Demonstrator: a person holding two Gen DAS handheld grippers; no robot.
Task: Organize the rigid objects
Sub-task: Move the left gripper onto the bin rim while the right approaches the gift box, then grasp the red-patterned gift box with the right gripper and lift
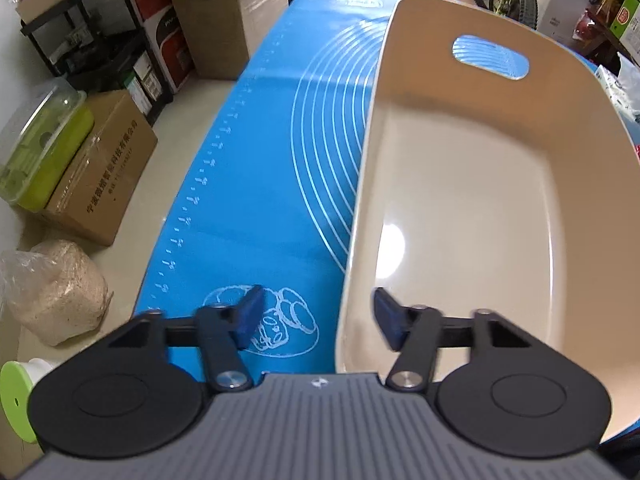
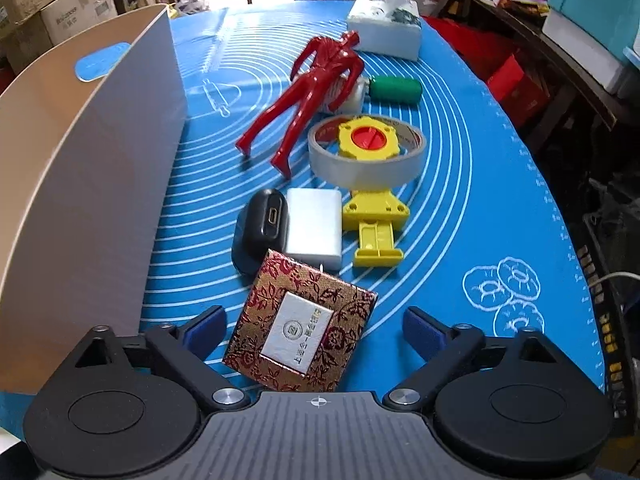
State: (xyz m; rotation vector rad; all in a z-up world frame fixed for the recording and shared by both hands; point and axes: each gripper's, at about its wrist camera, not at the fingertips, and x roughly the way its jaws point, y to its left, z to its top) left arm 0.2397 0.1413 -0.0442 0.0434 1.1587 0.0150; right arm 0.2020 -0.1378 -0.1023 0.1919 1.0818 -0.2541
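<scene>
Near corner of cream bin (image 1: 460, 208) hidden behind left claw (image 1: 318, 320) body; right wall cut by picture's edge. In right wrist view, bin's left side cut off likewise. Near edge of patterned box (image 2: 304, 324) tucked under right claw (image 2: 316, 330) housing. White toy (image 2: 352, 94) mostly hidden beneath red figure (image 2: 316, 88). Yellow toy (image 2: 370, 184) partly covered by tape roll (image 2: 366, 164). Label print on box too small to read.

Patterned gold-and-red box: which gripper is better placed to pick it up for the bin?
Right. The right gripper has the patterned box between its open fingers, not yet touching. The left gripper straddles the near rim of the empty beige bin, with no loose item near.
</scene>
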